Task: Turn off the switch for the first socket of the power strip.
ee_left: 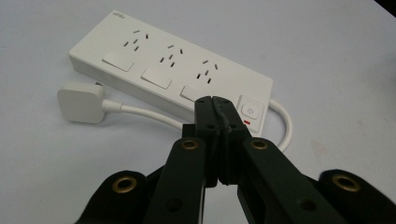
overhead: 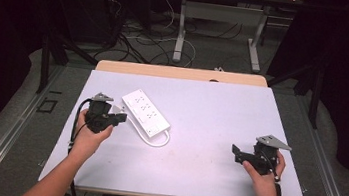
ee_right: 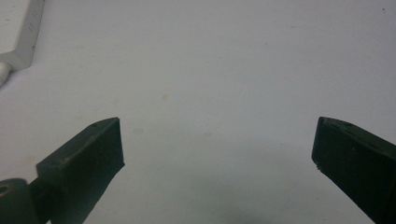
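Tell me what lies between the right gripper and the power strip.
Nothing: in the high view only bare white table lies between the right gripper and the power strip. The right gripper view shows the same bare surface ahead of its open jaws.

Left gripper (overhead: 120,117): black body, grey three-cornered top plate, black trailing cable; black jaw links with brass-coloured pivot bushings. Right gripper (overhead: 234,150): black body, grey three-cornered plate with small holes; flat black jaws. Forearms bare; white garment at torso
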